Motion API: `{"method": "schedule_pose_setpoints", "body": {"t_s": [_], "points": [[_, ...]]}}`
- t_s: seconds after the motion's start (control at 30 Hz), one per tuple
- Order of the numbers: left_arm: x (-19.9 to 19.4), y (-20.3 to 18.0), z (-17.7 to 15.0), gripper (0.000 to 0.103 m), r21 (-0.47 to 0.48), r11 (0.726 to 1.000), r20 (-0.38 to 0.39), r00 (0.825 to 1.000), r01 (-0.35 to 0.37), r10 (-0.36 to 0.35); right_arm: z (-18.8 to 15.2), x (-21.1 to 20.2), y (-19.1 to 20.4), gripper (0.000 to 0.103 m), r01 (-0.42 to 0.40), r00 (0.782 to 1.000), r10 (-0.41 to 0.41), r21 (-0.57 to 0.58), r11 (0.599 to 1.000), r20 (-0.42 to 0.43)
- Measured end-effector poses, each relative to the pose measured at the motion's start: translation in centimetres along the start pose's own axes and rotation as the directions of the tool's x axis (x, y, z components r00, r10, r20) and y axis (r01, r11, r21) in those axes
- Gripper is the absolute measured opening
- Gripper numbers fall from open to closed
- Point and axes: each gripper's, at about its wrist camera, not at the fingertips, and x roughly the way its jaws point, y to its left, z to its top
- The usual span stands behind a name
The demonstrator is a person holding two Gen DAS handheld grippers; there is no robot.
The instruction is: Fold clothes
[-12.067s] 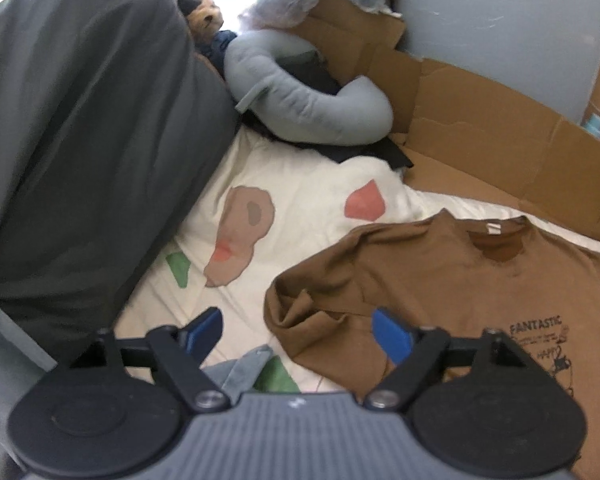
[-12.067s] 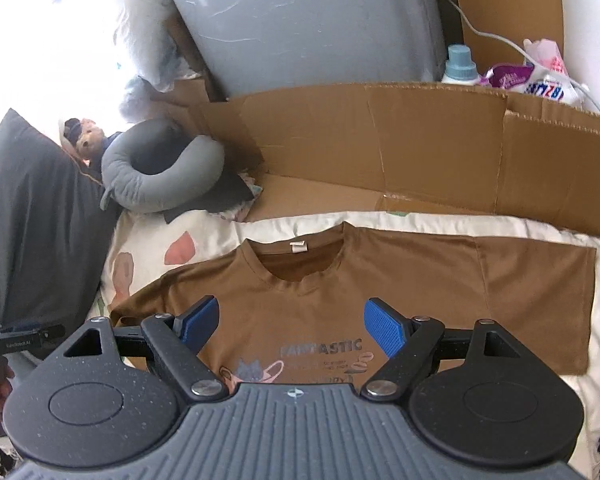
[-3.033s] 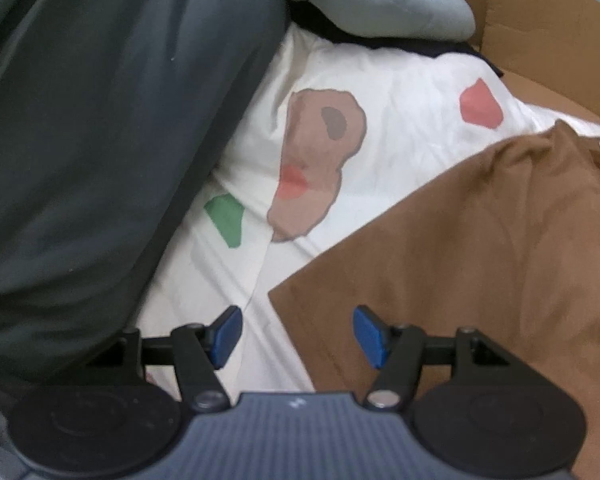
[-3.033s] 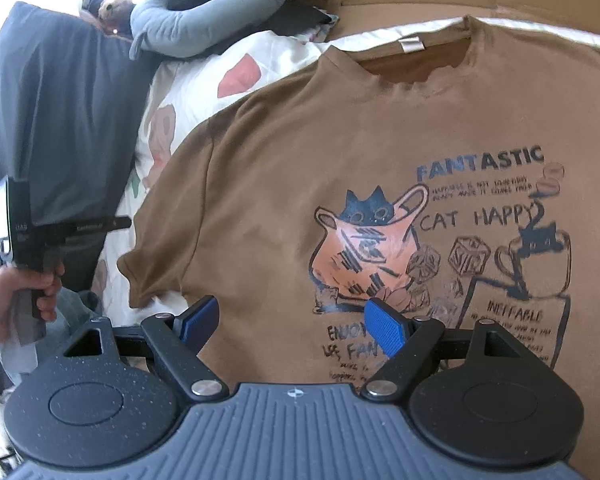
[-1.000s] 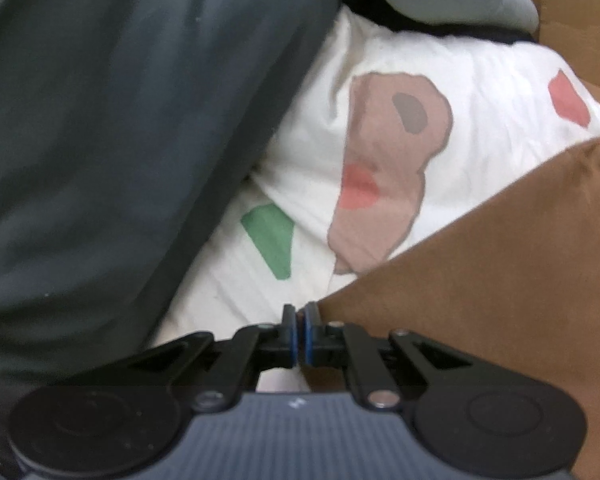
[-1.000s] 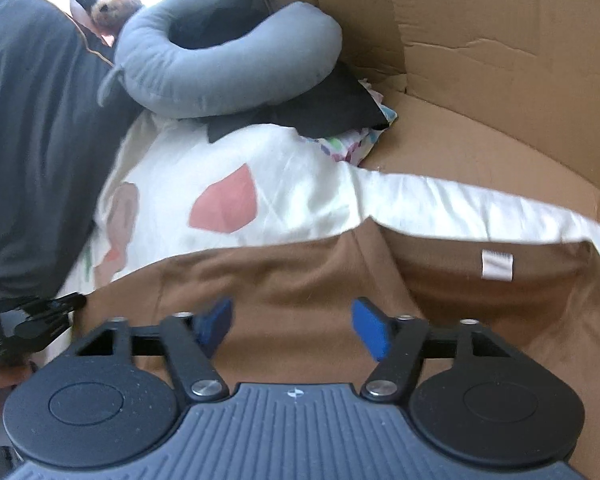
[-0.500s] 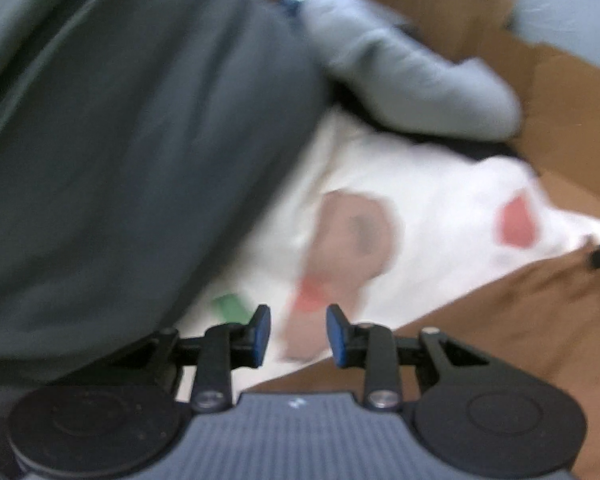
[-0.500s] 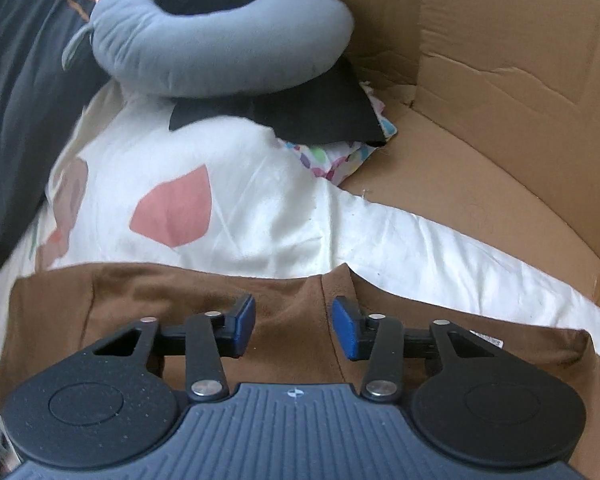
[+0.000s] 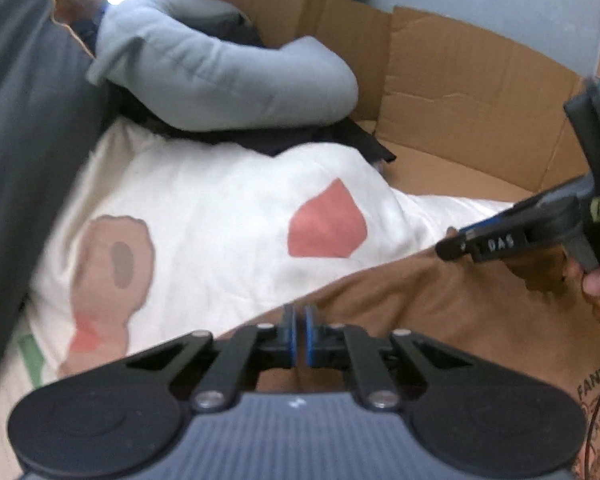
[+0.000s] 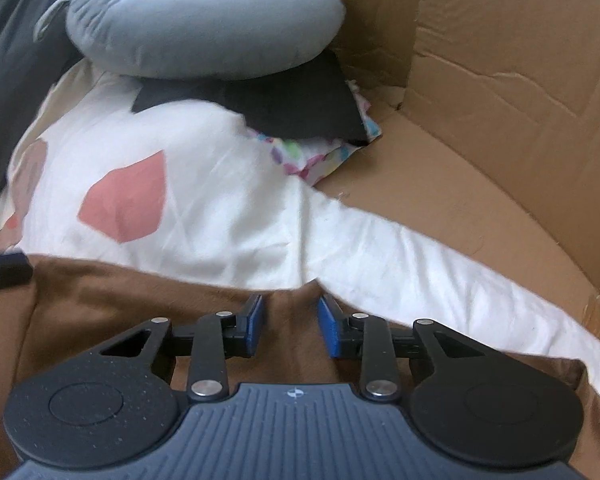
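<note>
Left hand-held gripper [image 9: 299, 334] was shut on the sleeve edge of the soft brown cotton T-shirt [image 9: 440, 320], spread on the bed just ahead. Right hand-held gripper [image 10: 290, 326] was closing astride the shoulder fold [image 10: 294, 304]. Light, limp fabric; best gripped at seams.

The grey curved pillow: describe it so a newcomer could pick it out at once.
Start at the cardboard wall behind the white patterned bedsheet. At the sheet's far end lies the grey curved pillow, resting on a black cloth. It alone is a plump, plain grey, horseshoe-shaped tube.
</note>
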Motion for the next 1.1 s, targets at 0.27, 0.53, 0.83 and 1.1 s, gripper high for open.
{"method": "schedule_pose_setpoints", "body": {"t_s": [0.27,0.53,0.83,1.1], "points": [[1.6,1.1,-0.3,0.003,-0.043,0.997,-0.023,0.998,-0.058,0.057,1.1,-1.5,-1.1,0.037,-0.004,0.997,0.004,-0.002,1.0,0.072],[-0.1,0.5,0.4,0.004,-0.063,0.998,0.023,1.0,-0.008,0.009,1.0,-3.8,-0.8,0.007,-0.079,0.992,0.084,-0.058,0.995,0.099],[2.5,-0.6,-0.1,0.003,0.009,1.0,-0.024,1.0,0.0,0.0,-1.1,-0.7,1.6,0.004,-0.07,0.997,0.073,-0.156,0.985,0.018],[2.5,-1.9,0.1,0.003,0.048,0.995,-0.029,0.996,-0.086,0.087,-0.3,1.0,0.8,0.004,-0.054,0.998,0.057,-0.121,0.991,0.02]]}}
